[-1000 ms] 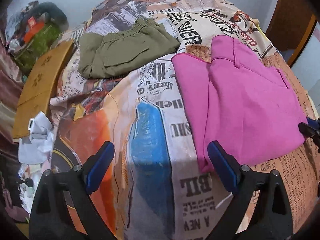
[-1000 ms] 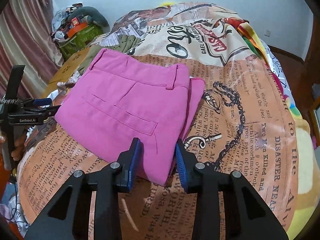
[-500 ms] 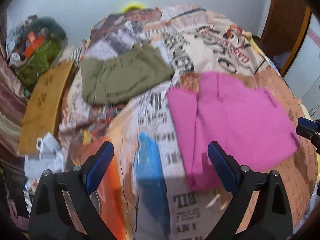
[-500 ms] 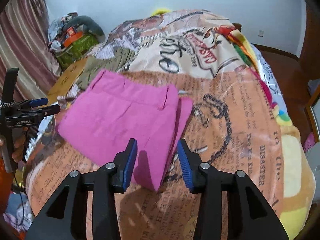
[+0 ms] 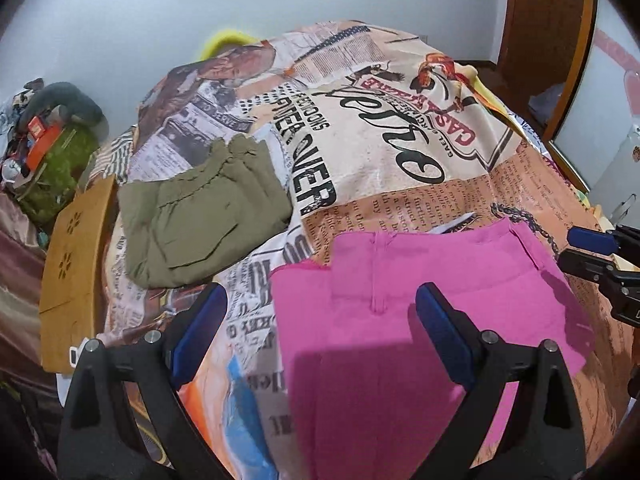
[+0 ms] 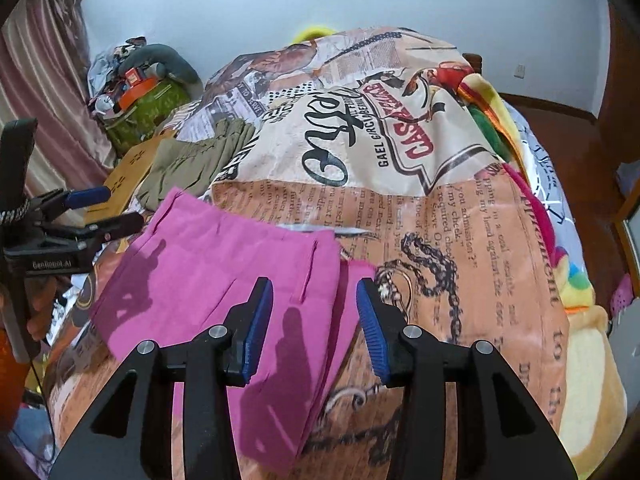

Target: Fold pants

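Folded pink pants (image 5: 400,320) lie flat on the printed bedspread (image 5: 380,152); they also show in the right wrist view (image 6: 224,272). My left gripper (image 5: 320,332) is open and empty, raised above the pants' left part. My right gripper (image 6: 314,320) is open and empty, raised above the pants' right edge. The right gripper shows at the right edge of the left wrist view (image 5: 596,252); the left gripper shows at the left of the right wrist view (image 6: 104,210).
Folded olive pants (image 5: 200,216) lie at the back left of the bed. A wooden board (image 5: 76,272) lies at the left bed edge. A pile of bags (image 5: 52,148) sits by the wall. A wooden door frame (image 5: 548,40) stands at the right.
Both grippers have pulled back and risen away from the pink pants, which now lie lower in both views. The right gripper's jaws have opened wider.
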Available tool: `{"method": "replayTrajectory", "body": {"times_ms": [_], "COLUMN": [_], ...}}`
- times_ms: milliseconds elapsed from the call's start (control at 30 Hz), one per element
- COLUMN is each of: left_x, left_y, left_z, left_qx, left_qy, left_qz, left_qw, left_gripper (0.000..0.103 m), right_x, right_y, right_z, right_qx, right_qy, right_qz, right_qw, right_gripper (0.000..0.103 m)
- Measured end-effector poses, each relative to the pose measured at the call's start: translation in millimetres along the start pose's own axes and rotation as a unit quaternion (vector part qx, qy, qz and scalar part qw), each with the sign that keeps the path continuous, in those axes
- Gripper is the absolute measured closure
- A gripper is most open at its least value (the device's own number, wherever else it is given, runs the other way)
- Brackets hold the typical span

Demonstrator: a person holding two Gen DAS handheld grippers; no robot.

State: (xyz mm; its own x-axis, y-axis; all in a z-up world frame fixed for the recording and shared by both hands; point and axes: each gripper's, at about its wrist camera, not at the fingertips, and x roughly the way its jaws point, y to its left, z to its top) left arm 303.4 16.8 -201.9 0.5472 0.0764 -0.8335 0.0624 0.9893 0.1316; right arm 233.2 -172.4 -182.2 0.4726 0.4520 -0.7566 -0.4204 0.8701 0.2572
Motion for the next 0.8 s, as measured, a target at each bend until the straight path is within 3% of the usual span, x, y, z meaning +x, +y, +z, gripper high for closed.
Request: {"method": "replayTrajectory", "body": {"times_ms": [333, 400, 533, 800], "left_x": [38.2, 43.4, 53.5, 62.0], "left_y": [-1.5, 0.6, 1.3, 4.2], "left_z": [-2.6, -4.6, -6.3, -8.2], "left_qx": [-0.002, -0.003, 0.001, -0.005], "left_qy": [0.023, 0.022, 0.023, 0.018], "left_qz": [0.013, 0.02, 0.029, 0.034], "left_qw": [0.9997, 0.9996, 0.9993, 0.9992], "left_gripper": [0.007, 0.007, 0.007, 0.006], "right_x": [47.9, 50.7, 46.2, 49.5], "right_y": [-11.7, -8.8, -0.6, -0.9], "right_z": [6.8, 5.1, 2.2, 1.9], "right_qx": [0.028, 0.015, -0.026, -0.048], "right_qy": [0.039, 0.035, 0.008, 0.013], "right_qz": [0.035, 0.038, 0.005, -0.016], "right_qw": [0.998, 0.999, 1.0, 0.999], "right_gripper": [0.063, 0.071, 0.085, 0.09]}}
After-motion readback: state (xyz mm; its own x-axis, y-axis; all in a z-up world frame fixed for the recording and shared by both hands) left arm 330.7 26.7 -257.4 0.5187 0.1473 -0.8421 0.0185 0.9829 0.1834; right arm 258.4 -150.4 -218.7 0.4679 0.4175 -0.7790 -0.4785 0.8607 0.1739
